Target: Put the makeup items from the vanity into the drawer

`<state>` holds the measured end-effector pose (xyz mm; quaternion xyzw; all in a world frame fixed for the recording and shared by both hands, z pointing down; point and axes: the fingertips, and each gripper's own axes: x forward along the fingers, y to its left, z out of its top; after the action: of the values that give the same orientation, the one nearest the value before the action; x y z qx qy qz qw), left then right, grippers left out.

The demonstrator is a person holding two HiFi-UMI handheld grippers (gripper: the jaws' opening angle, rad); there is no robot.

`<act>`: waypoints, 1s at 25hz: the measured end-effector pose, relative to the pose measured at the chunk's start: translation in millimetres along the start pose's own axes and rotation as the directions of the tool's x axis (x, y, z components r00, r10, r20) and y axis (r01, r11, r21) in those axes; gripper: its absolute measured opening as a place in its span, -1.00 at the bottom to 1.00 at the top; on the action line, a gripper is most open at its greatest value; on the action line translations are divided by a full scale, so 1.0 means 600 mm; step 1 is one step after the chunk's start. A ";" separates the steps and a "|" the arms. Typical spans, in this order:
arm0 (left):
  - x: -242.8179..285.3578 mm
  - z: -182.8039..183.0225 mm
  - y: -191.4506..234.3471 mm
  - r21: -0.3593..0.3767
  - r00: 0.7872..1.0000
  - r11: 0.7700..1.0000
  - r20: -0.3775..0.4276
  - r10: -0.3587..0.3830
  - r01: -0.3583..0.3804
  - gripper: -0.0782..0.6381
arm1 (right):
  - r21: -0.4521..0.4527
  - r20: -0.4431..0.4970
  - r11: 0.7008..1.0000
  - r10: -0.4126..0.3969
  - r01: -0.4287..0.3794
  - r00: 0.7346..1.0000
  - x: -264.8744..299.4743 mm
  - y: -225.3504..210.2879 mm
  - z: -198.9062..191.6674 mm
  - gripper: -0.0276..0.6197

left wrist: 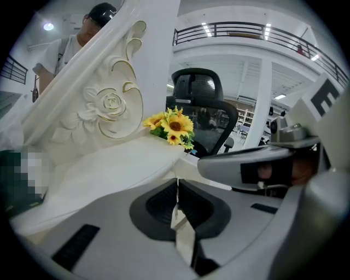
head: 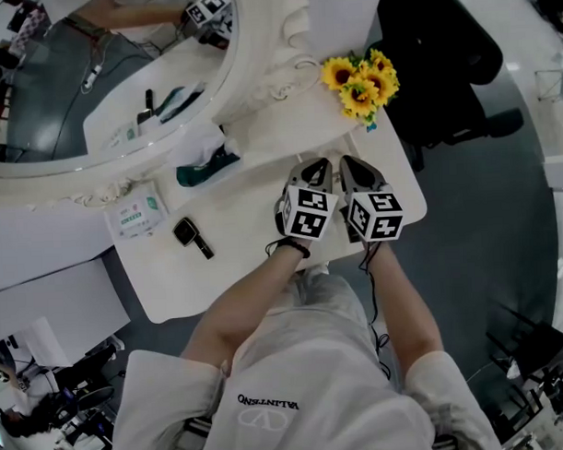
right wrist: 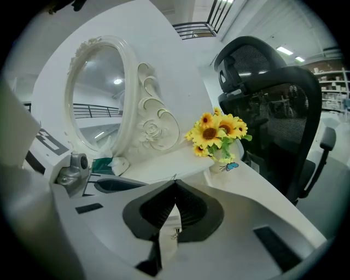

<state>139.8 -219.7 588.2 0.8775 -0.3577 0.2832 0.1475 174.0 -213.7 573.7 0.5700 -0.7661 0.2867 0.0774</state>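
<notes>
On the white vanity top (head: pixel 253 197) lie a small black makeup item (head: pixel 192 237), a white flat packet (head: pixel 134 218) and a teal pack with white tissue (head: pixel 206 167). All three are to the left of my grippers. My left gripper (head: pixel 318 163) and right gripper (head: pixel 351 160) hover side by side over the right part of the top, pointing toward the sunflowers (head: pixel 359 83). The left gripper (left wrist: pixel 176 180) has its jaws pressed together with nothing between them. The right gripper (right wrist: pixel 175 183) also has its jaws meeting at the tips, empty. No drawer shows.
An ornate oval mirror (head: pixel 258 77) stands at the back left of the vanity. The sunflowers (right wrist: pixel 216 131) sit at the far right corner. A black mesh office chair (right wrist: pixel 273 104) stands just past the table's right edge.
</notes>
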 end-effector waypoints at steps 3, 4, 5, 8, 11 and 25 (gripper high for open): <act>0.002 -0.002 0.001 0.000 1.000 1.000 -0.004 0.006 -0.006 -0.75 | 0.001 -0.001 1.000 0.002 -0.002 1.000 -0.002 -0.001 -0.002 -0.88; 0.002 -0.003 0.001 0.000 1.000 1.000 -0.004 0.007 -0.007 -0.74 | 0.003 -0.001 1.000 0.001 -0.001 1.000 -0.002 -0.002 -0.002 -0.88; 0.003 -0.003 0.001 0.000 1.000 1.000 -0.003 0.008 -0.008 -0.74 | 0.005 -0.001 1.000 0.001 -0.001 1.000 -0.003 -0.002 -0.003 -0.88; 0.005 -0.002 -0.001 0.005 1.000 1.000 -0.002 0.008 -0.008 -0.74 | 0.014 -0.001 1.000 0.003 -0.003 1.000 -0.004 -0.004 -0.004 -0.88; 0.006 0.000 -0.001 0.016 1.000 1.000 0.001 0.017 -0.017 -0.74 | 0.013 -0.001 1.000 0.007 -0.007 1.000 -0.007 -0.004 -0.005 -0.88; 0.011 -0.007 0.000 0.041 1.000 0.999 -0.009 0.028 -0.028 -0.73 | 0.018 -0.011 1.000 0.005 -0.004 1.000 -0.012 -0.008 -0.014 -0.88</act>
<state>142.0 -221.6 595.7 0.8739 -0.3634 0.2968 0.1271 179.3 -204.1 579.0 0.5675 -0.7643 0.2967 0.0757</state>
